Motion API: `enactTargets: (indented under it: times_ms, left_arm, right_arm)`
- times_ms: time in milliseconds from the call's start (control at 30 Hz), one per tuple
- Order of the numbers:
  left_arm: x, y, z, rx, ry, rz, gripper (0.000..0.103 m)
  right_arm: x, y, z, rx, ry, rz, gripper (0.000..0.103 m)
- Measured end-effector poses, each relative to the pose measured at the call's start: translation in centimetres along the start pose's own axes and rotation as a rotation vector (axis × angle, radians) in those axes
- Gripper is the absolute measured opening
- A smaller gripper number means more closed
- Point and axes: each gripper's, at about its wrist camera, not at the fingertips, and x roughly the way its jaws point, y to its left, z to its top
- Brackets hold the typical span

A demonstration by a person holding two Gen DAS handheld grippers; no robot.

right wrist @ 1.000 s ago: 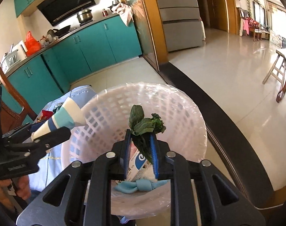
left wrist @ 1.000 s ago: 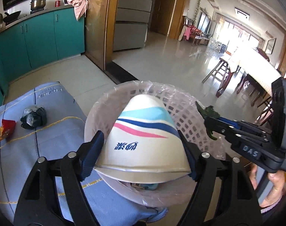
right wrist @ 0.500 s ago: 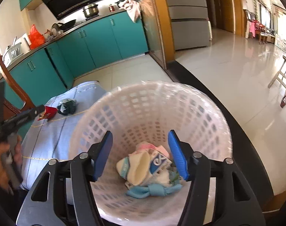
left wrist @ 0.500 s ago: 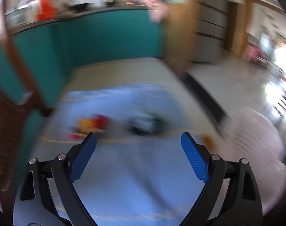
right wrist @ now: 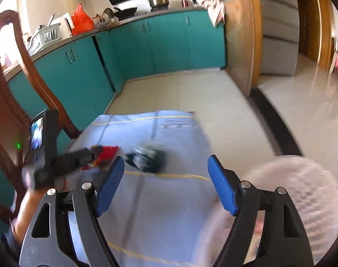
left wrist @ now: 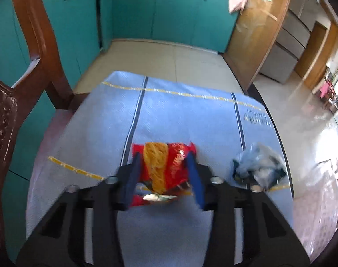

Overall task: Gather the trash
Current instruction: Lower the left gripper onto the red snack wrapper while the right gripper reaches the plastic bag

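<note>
A red and yellow snack wrapper (left wrist: 164, 166) lies on the blue tablecloth (left wrist: 180, 115). My left gripper (left wrist: 163, 173) straddles it, one finger on each side; motion blur hides whether the pads press it. The wrapper also shows in the right wrist view (right wrist: 106, 152), at the left gripper's tip. A crumpled dark and clear plastic bag (left wrist: 260, 166) lies to its right and shows blurred in the right wrist view (right wrist: 146, 158). My right gripper (right wrist: 166, 187) is open and empty above the cloth, just short of the bag. The white mesh trash basket (right wrist: 302, 195) is at the lower right.
A carved wooden chair (left wrist: 17, 84) stands at the table's left side. Teal kitchen cabinets (right wrist: 146, 46) line the back wall. A tiled floor (right wrist: 191, 91) lies beyond the table's far edge, with a wooden door frame (left wrist: 253, 35) to the right.
The paper cup and the leafy scrap left my grippers over the basket. Both grippers swung left to the table. My left gripper has narrowed around the red wrapper; my right stays open.
</note>
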Motion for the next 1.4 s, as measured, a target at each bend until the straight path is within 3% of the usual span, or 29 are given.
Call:
enactTargets:
  times_ms: [267, 400, 533, 567, 600, 633, 700, 833, 1000, 1100, 1167, 1233, 1300, 1400]
  left_arm:
    - [-2.2, 2.4, -3.4, 0.034, 0.057, -0.025, 0.029]
    - [-2.5, 3.1, -4.5, 0.039, 0.113, -0.053, 0.026]
    - [-3.9, 3.4, -4.5, 0.047, 0.077, -0.094, 0.028]
    - [-4.3, 3.2, -4.4, 0.059, 0.051, -0.078, 0.033]
    - [-4.3, 3.1, -4.3, 0.066, 0.030, -0.061, 0.044]
    - [-4.6, 3.0, -4.1, 0.071, 0.008, -0.038, 0.055]
    - [-5.0, 2.8, -4.0, 0.075, -0.026, 0.000, 0.062]
    - [-4.8, 2.1, -3.6, 0.110, -0.069, 0.089, 0.068]
    - [-3.5, 0.9, -2.8, 0.177, -0.083, 0.130, 0.076]
    - [-1.4, 0.2, -2.3, 0.228, -0.071, 0.177, 0.076]
    - [-0.8, 0.1, -2.3, 0.235, -0.064, 0.163, 0.071]
    - [-0.5, -0.2, -2.4, 0.243, -0.047, 0.126, 0.033]
    - [0.1, -0.6, -2.7, 0.262, -0.011, 0.114, 0.020]
    - [-0.2, -1.1, -3.2, 0.293, -0.021, 0.115, 0.013]
  right_arm:
    - [10.6, 3.0, 1.4, 0.111, 0.123, -0.059, 0.076]
    - [12.9, 4.4, 0.6, 0.080, 0.184, -0.082, 0.075]
    - [12.3, 5.3, -0.6, 0.003, 0.179, -0.078, 0.055]
    - [11.9, 5.3, -0.8, -0.003, 0.182, -0.063, 0.052]
    - [11.5, 5.3, -1.1, -0.006, 0.187, -0.050, 0.048]
    - [11.0, 5.1, -1.3, -0.005, 0.192, -0.037, 0.048]
    - [9.6, 4.7, -2.0, 0.002, 0.191, -0.014, 0.048]
    - [6.6, 4.3, -3.6, -0.006, 0.201, 0.036, 0.048]
    - [4.0, 4.5, -5.4, -0.056, 0.208, 0.067, 0.048]
    - [3.4, 4.7, -6.5, -0.069, 0.221, 0.085, 0.048]
    - [3.1, 4.9, -6.9, -0.075, 0.226, 0.092, 0.049]
    - [2.7, 5.0, -7.3, -0.079, 0.230, 0.105, 0.049]
    - [2.4, 5.2, -7.6, -0.085, 0.226, 0.106, 0.049]
    - [1.6, 5.3, -7.9, -0.099, 0.216, 0.098, 0.049]
